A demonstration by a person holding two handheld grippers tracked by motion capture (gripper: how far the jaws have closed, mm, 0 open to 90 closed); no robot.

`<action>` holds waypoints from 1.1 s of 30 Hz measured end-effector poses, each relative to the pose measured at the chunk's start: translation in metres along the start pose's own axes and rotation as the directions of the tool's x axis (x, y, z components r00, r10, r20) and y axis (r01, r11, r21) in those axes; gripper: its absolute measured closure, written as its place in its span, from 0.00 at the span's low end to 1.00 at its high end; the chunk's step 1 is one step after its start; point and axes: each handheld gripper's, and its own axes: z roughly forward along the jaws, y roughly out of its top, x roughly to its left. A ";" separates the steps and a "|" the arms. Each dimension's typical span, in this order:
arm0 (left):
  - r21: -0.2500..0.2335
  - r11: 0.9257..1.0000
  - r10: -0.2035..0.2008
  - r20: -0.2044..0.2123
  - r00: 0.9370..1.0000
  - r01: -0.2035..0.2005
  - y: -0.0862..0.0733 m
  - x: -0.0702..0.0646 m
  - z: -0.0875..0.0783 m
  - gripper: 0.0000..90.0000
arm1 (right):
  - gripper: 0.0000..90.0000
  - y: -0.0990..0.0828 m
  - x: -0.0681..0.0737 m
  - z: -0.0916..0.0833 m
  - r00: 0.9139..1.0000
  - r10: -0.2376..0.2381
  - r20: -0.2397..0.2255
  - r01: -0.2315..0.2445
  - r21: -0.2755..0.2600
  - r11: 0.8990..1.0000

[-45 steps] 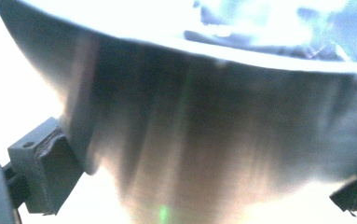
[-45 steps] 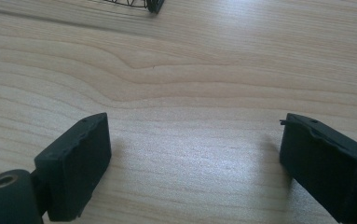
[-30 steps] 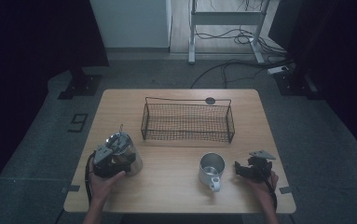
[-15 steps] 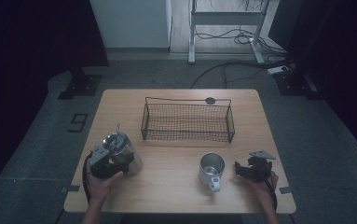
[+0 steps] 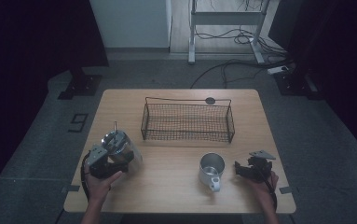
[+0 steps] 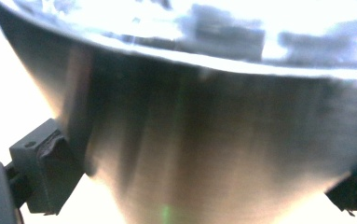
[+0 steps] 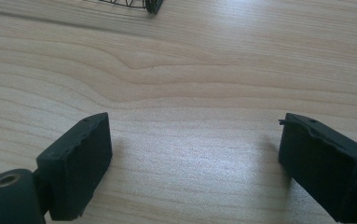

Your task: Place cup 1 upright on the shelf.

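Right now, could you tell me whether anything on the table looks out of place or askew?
The steel canister is tipped over toward the left gripper, whose fingers clamp its sides. The steel mug and wire basket stand upright.

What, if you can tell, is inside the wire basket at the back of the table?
The wire basket looks empty: through its mesh the high view shows bare wood of the table. The floor just inside its near wall is screened by that mesh.

The table [image 5: 176, 186] is seen from above and in front in the high view. The left gripper view is pressed close against what seems a steel canister [image 6: 204, 140]. The tabletop and a wire basket [image 7: 134, 3] corner are shared by the low, close right gripper view.
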 end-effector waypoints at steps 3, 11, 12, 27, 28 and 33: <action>-0.003 1.000 -0.003 0.002 1.000 0.003 0.001 -0.001 0.000 0.04 | 0.10 0.000 0.000 0.000 1.000 0.001 0.000 -0.001 0.000 1.000; -0.016 1.000 0.000 0.013 1.000 0.000 0.008 -0.001 -0.002 0.04 | 0.11 0.000 0.000 0.000 1.000 0.004 0.005 -0.004 -0.001 1.000; -0.016 1.000 0.000 0.013 1.000 0.000 0.008 -0.001 -0.002 0.04 | 0.11 0.000 0.000 0.000 1.000 0.004 0.005 -0.004 -0.001 1.000; -0.030 1.000 0.008 0.026 1.000 -0.007 0.025 -0.002 0.002 0.04 | 0.11 0.000 0.000 0.000 1.000 0.004 0.006 -0.004 -0.002 1.000; -0.033 0.999 0.010 0.025 1.000 -0.009 0.026 -0.003 0.002 0.04 | 0.11 0.000 0.000 0.000 1.000 0.004 0.007 -0.004 -0.002 1.000; -0.036 0.999 0.013 0.025 1.000 -0.013 0.031 -0.003 0.001 0.04 | 0.11 0.000 0.000 0.000 1.000 0.006 0.010 -0.006 -0.002 1.000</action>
